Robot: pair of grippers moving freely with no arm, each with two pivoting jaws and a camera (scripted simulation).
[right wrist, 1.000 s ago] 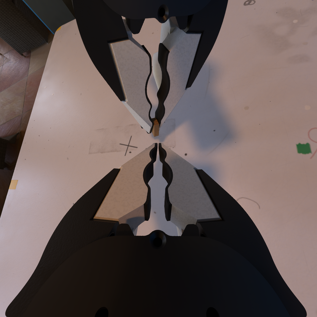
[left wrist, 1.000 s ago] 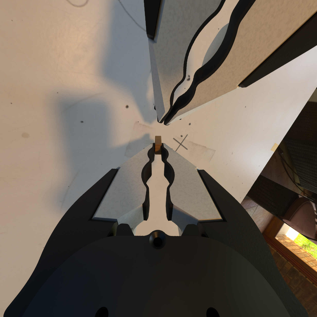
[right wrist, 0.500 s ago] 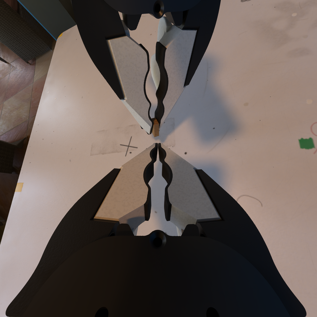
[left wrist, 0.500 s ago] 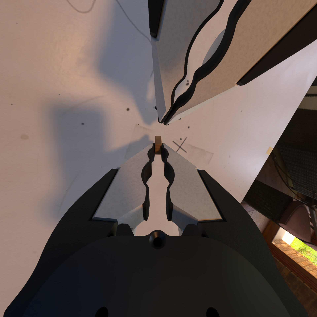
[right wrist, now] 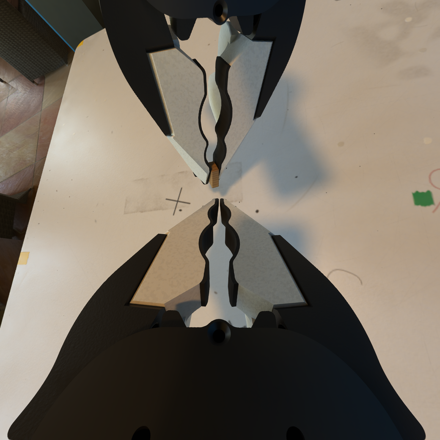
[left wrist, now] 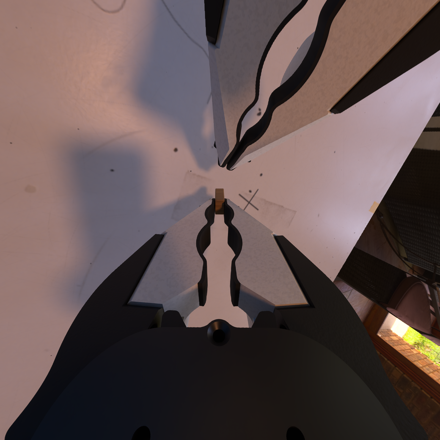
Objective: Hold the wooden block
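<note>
Over the last sec. the left gripper (left wrist: 219, 201) has barely shifted in its own view, its hold on the wooden block (left wrist: 219, 199) unchanged, while the table (left wrist: 71, 95) beneath has slid a little, the pencilled cross (left wrist: 248, 202) drifting toward the jaws. The block is pinched between the 2 fingertips, its pale end poking out beyond them, above the table. Opposite, the right gripper (right wrist: 219, 199) faces it tip to tip, jaws pressed nearly together on nothing, a short gap short of the block (right wrist: 215, 177). In the right wrist view a green tape patch (right wrist: 423, 198) lies well off to 1 side, a yellow tape scrap (right wrist: 23, 257) near the table edge.
</note>
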